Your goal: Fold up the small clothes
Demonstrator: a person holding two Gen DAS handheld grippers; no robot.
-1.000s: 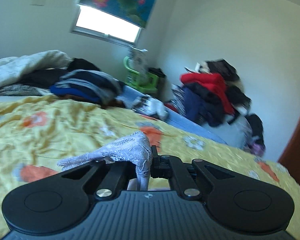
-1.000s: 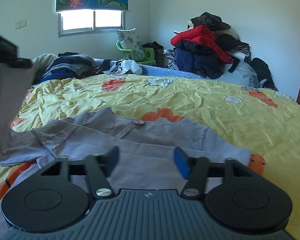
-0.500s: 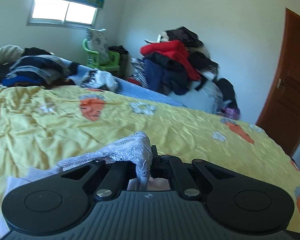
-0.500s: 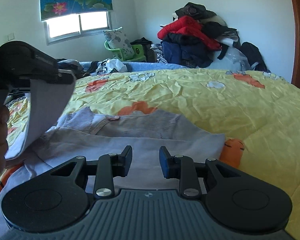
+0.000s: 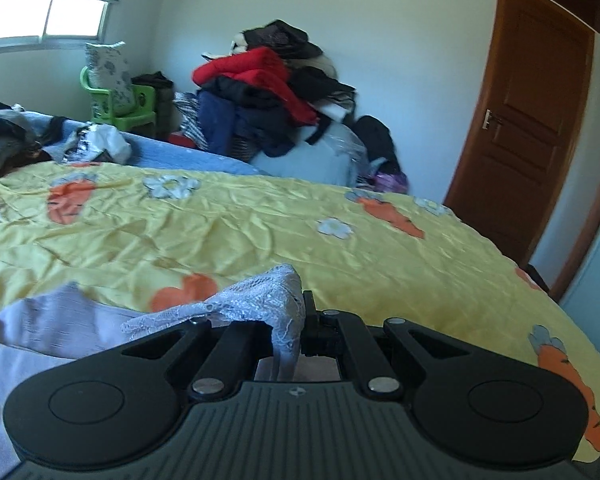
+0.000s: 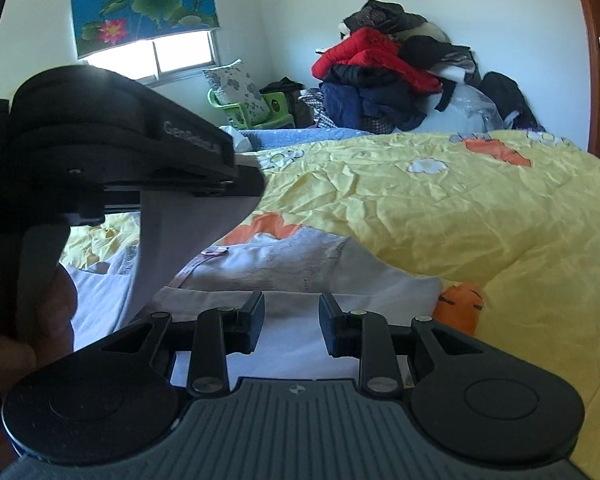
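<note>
Two grippers are in play: the left gripper (image 5: 300, 332) is clamped on the lace hem (image 5: 260, 300) of the lilac garment (image 6: 300, 268), lifted off the bedspread (image 6: 440, 208); the right gripper (image 6: 291, 322) is held apart over it. Edges should be matched squarely.

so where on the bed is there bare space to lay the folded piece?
Free: the yellow quilt right of the lilac garment, out to the door-side edge. Also the strip beyond the garment up to the blue blanket. Crowded: the far-left head end with piled clothes, and the heap against the wall.
</note>
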